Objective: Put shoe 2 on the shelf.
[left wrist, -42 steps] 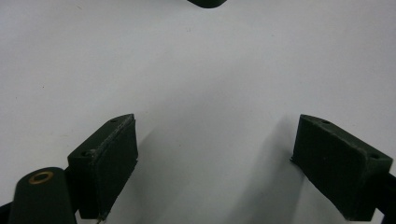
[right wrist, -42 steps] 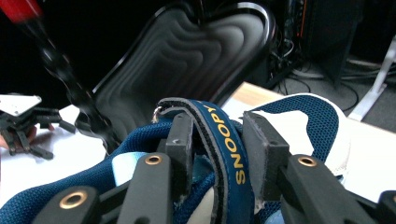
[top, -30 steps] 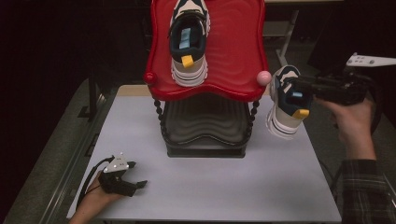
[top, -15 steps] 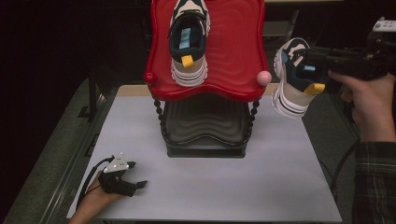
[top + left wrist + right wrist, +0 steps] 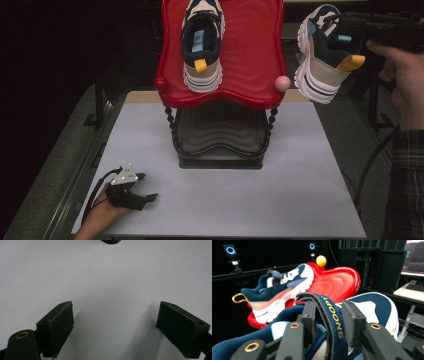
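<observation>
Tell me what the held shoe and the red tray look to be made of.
Held shoe: navy woven mesh upper, the open weave showing; a fabric strap printed SNOOPY; the thick white sole is probably rubber or foam. Red tray: likely moulded plastic, glossy, with rippled contours catching highlights.

We are seeing a two-tier rack [image 5: 222, 150] standing at the back of the table [image 5: 215, 205]; one shoe [image 5: 202, 45] is lying on its top tray [image 5: 250, 55], a second shoe [image 5: 325, 55] is hanging right of it in the right claw [image 5: 345, 27], and the left claw [image 5: 142, 187] is resting front-left.
</observation>
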`<state>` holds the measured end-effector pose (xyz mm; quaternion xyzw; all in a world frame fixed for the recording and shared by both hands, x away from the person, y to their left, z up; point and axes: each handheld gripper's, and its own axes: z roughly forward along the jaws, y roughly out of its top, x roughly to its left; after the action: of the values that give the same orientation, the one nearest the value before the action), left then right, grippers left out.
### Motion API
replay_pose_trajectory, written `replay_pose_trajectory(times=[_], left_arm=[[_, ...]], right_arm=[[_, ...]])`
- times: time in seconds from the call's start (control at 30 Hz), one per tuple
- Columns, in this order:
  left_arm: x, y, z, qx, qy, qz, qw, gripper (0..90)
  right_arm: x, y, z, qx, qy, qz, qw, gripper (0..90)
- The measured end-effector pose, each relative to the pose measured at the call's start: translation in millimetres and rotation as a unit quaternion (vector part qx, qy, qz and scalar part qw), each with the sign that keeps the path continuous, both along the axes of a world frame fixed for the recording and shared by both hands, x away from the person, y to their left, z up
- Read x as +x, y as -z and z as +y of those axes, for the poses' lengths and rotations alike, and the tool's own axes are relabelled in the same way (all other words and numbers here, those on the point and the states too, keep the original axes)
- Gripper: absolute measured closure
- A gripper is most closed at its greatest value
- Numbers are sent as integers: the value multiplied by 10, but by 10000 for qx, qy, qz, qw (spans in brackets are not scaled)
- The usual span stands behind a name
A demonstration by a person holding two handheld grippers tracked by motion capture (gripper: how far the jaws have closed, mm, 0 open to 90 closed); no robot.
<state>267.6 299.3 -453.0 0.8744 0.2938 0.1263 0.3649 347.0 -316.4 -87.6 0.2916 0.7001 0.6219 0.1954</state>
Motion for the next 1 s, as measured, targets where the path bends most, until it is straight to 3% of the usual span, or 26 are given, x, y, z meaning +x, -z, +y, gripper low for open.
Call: replay_pose_trajectory(times=[0.53,0.7,1.0], left_arm=[[0,0,0,2,-3,4,10000,130],[1,0,0,1,-4,1,10000,130],[0,0,0,-5,-8,12,10000,130]], right_arm=[[284,-295,466,76,-445,-187,9988,655],[373,-332,643,68,-573,-213,9981,656],[555,-326,1021,-162,-824,-219,9962,657]])
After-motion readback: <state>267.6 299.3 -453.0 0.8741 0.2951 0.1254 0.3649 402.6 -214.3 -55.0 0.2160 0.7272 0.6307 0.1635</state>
